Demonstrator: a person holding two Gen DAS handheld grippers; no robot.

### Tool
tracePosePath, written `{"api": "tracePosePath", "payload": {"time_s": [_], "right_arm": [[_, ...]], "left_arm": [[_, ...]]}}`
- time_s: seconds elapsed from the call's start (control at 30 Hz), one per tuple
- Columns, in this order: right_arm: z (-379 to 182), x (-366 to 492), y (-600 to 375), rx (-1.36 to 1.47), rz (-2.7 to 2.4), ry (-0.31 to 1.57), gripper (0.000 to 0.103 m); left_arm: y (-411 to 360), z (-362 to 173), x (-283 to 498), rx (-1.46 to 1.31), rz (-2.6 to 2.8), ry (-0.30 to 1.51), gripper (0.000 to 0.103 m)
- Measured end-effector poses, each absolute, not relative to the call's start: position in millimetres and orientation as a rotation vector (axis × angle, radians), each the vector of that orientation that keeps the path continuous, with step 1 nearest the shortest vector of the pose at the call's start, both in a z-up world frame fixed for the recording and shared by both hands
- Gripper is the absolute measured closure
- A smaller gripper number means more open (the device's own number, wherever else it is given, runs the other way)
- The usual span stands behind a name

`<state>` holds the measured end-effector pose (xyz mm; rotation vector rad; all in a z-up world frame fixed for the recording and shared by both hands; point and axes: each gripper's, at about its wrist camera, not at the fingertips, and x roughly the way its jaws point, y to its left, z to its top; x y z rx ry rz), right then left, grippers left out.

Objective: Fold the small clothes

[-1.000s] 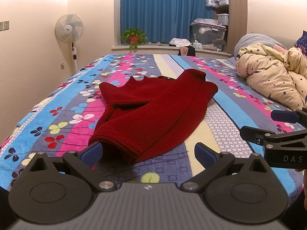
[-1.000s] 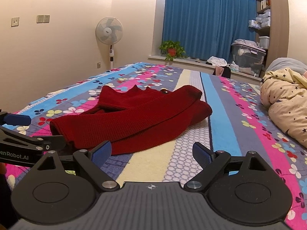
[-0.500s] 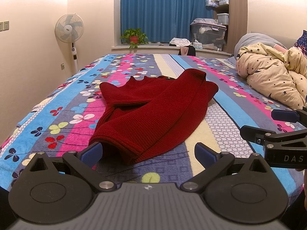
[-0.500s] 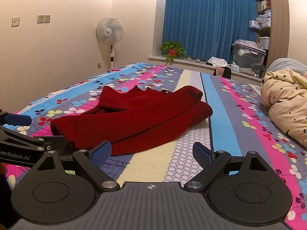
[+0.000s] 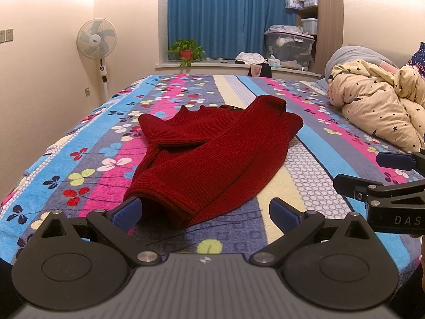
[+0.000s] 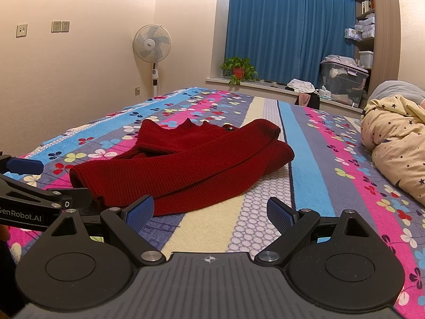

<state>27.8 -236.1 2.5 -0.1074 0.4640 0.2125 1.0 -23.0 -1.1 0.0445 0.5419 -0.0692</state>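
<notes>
Nothing has shifted since earlier: red sweater (image 5: 212,159) lies mid-frame on bed (image 5: 313,186), left gripper (image 5: 204,210) and right gripper (image 6: 209,210) jaws spread, empty; risk: pinching one knit layer only, dragging the fold askew.

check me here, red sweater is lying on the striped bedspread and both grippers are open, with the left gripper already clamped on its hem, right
Not quite. In the left wrist view the left gripper is open, its jaws spread on either side of the hem and clamped on nothing. The rest holds: the sweater lies on the bedspread, and the right gripper is open too.
</notes>
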Motion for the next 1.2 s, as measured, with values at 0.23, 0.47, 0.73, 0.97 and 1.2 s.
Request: {"api": "tracePosePath", "payload": {"time_s": [0.23,0.47,0.73,0.97,1.2], "right_arm": [[2.2,27.9,-236.5,-0.108,0.212,0.464,0.011],[1.8,27.7,-236.6,-0.109,0.212,0.464,0.011],[1.2,27.7,-236.2,-0.108,0.212,0.463,0.011],[2.0,27.3,-236.4,-0.114,0.200,0.465,0.011],[6.2,25.5,-238.5,-0.066,0.179,0.449,0.016]], "left_arm": [[-23.1,-1.1,0.9,0.045,-0.069,0.542,0.001],[-22.9,-1.5,1.3,0.043,-0.069,0.544,0.001],[-22.9,-1.5,1.4,0.045,-0.068,0.544,0.001],[-22.6,-2.4,1.8,0.050,-0.067,0.544,0.001],[-13.9,-4.5,3.1,0.035,-0.053,0.565,0.001]]}}
